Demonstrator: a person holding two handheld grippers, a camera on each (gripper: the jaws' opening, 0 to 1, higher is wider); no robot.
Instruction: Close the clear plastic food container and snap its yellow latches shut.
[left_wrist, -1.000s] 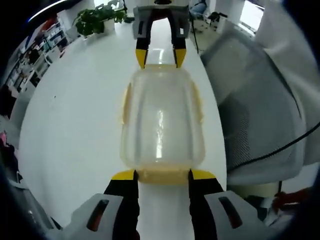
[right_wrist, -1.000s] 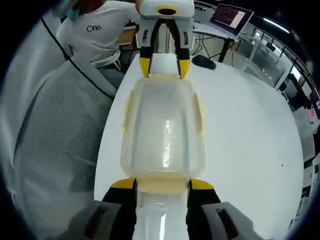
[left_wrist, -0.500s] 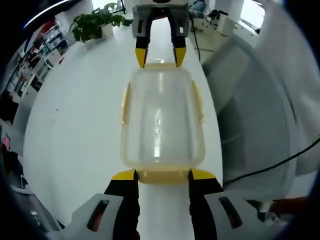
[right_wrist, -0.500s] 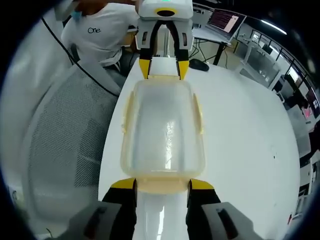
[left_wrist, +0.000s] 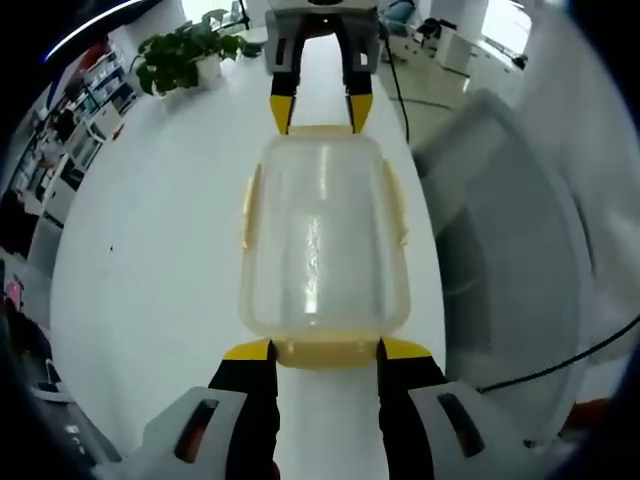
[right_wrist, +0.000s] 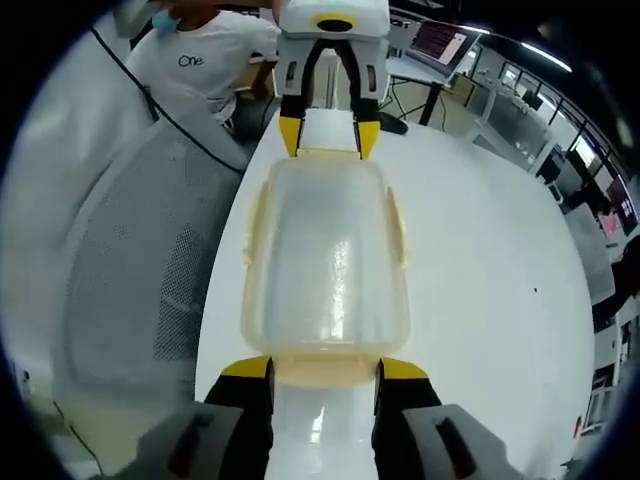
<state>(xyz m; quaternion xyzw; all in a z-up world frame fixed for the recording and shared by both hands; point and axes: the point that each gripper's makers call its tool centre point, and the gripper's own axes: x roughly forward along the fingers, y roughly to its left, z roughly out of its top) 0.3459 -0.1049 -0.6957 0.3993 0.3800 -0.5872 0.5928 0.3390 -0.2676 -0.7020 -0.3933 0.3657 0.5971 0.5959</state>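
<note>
A clear plastic container (left_wrist: 322, 240) with its lid on and yellow latches is held over the white table (left_wrist: 150, 260) between both grippers. My left gripper (left_wrist: 323, 350) is shut on the near end's yellow latch. At the far end, my right gripper (left_wrist: 311, 112) has its yellow tips on the other end latch. Seen from the right gripper view, the container (right_wrist: 325, 250) runs from my right gripper (right_wrist: 324, 368) to the left gripper (right_wrist: 322, 135). The side latches (left_wrist: 247, 205) lie along the long walls; I cannot tell whether they are snapped.
A grey mesh chair (left_wrist: 500, 260) stands by the table's edge, with a black cable across it. A potted plant (left_wrist: 175, 60) sits beyond the table. A person in a white shirt (right_wrist: 200, 65) sits near a laptop (right_wrist: 440, 40) and a mouse (right_wrist: 395, 125).
The background has shifted a little in both views, so both hands have moved together. The container stays in the same place between the two grippers, and both grips are unchanged.
</note>
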